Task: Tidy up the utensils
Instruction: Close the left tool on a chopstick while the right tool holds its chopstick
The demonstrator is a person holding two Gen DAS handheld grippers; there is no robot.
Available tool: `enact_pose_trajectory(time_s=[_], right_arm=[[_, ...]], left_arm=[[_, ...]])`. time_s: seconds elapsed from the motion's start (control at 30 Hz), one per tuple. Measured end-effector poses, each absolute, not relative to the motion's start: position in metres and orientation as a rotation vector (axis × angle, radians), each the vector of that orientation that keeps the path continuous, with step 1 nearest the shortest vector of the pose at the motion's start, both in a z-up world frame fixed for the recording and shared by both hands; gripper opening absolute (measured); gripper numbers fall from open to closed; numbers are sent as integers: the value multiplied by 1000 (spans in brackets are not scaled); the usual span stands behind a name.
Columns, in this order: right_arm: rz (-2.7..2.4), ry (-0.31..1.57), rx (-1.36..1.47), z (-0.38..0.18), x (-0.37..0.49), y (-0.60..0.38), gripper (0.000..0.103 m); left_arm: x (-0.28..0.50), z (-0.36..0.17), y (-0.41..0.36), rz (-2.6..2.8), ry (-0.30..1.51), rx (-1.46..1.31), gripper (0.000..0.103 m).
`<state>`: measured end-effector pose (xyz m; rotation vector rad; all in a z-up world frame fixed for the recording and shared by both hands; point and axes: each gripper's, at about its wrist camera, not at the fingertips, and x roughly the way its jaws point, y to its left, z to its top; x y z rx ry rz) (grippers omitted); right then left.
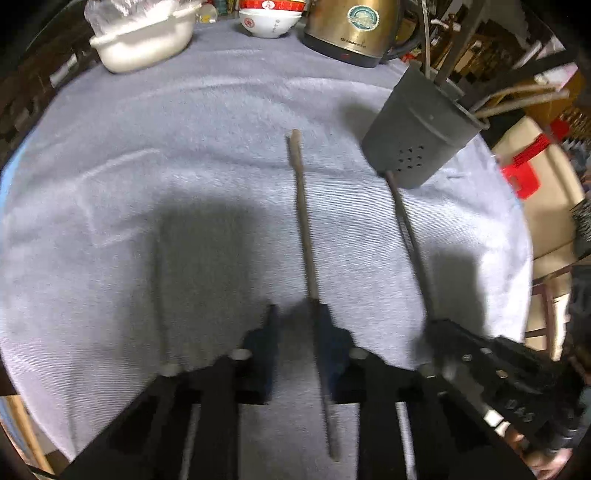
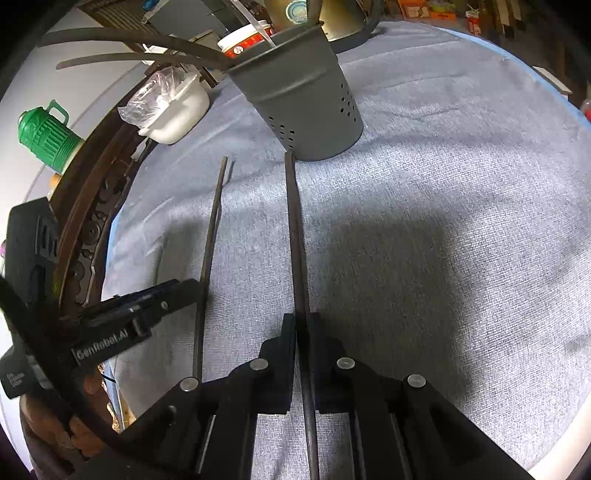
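Note:
A dark grey perforated utensil holder (image 1: 421, 125) stands on the grey cloth with several chopsticks sticking out of its rim; it also shows in the right wrist view (image 2: 306, 96). My left gripper (image 1: 295, 314) has its jaws apart, and a brown chopstick (image 1: 304, 221) runs along the inner face of the right finger, pointing forward. My right gripper (image 2: 303, 321) is shut on a dark chopstick (image 2: 295, 229) whose far tip lies at the holder's base. The right gripper (image 1: 480, 354) appears at the left view's lower right, the left gripper (image 2: 147, 306) at the right view's left.
A white lidded pot (image 1: 144, 40) with a plastic bag, stacked red-and-white bowls (image 1: 269, 18) and a brass kettle (image 1: 354, 29) stand at the table's far edge. A green jug (image 2: 48, 136) sits beyond the table's wooden rim (image 2: 92, 206).

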<state>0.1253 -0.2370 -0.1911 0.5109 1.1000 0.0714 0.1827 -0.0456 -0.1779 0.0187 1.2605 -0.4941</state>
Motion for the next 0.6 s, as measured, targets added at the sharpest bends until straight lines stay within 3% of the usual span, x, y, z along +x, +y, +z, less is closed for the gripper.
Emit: enact_pose_trajectory(time_s=[0.1, 0.43, 0.47, 0.5, 0.57, 0.6], right_arm=[[69, 1099, 509, -191, 126, -236, 9], [65, 1093, 509, -191, 126, -236, 9], [64, 1091, 509, -191, 126, -235, 9], [64, 1091, 510, -192, 126, -235, 9], [65, 1089, 508, -192, 126, -235, 9], [66, 1088, 509, -192, 126, -235, 9]], left_arm=[[183, -179, -42, -459, 1247, 55, 5], [180, -165, -26, -501, 1259, -35, 6], [180, -162, -27, -512, 1251, -38, 12], [180, -161, -27, -517, 1250, -41, 28], [181, -161, -28, -518, 1248, -50, 46], [182, -162, -29, -514, 1244, -48, 47]])
